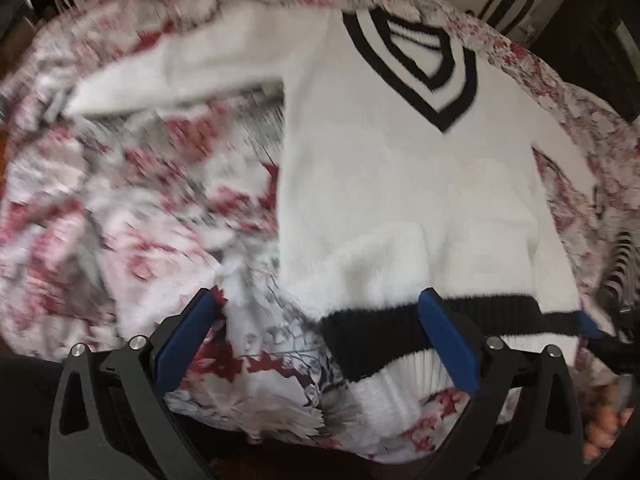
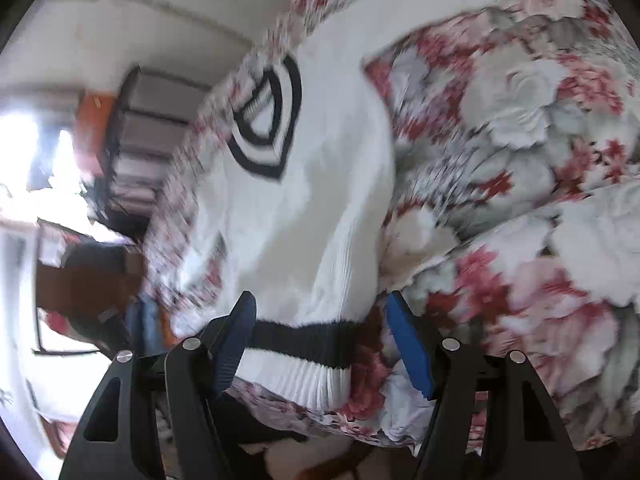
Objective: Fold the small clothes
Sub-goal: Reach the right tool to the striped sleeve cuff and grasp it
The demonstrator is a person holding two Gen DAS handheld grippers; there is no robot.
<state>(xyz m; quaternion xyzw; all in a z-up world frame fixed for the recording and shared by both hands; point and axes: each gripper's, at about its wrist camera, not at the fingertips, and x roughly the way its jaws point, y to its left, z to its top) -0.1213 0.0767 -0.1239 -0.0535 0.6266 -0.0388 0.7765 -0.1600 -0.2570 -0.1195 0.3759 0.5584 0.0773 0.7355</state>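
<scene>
Nearest to us in both wrist views are the blue-padded tongs, and just beyond them the ribbed hem of the white fluffy knit sweater with black V-neck stripes (image 1: 400,200). We see it lying face up on the round table covered by a red-and-grey floral cloth (image 1: 120,220), collar at the far side, hem at the near edge, one sleeve (image 1: 180,76) stretched out to the far left.

We judge the sweater light, soft and limp: it should drape and sag when lifted, and the fuzzy pile should give the pads good purchase rather than slip. The black-and-white ribbed hem band (image 1: 384,332) looks the thickest, firmest part, so its two near corners seem the best places to pinch.

Our left gripper (image 1: 320,332) stands wide open, the hem's left corner lying between its pads. Our right gripper (image 2: 320,332) is likewise spread, straddling the hem's other corner without clamping it.
</scene>
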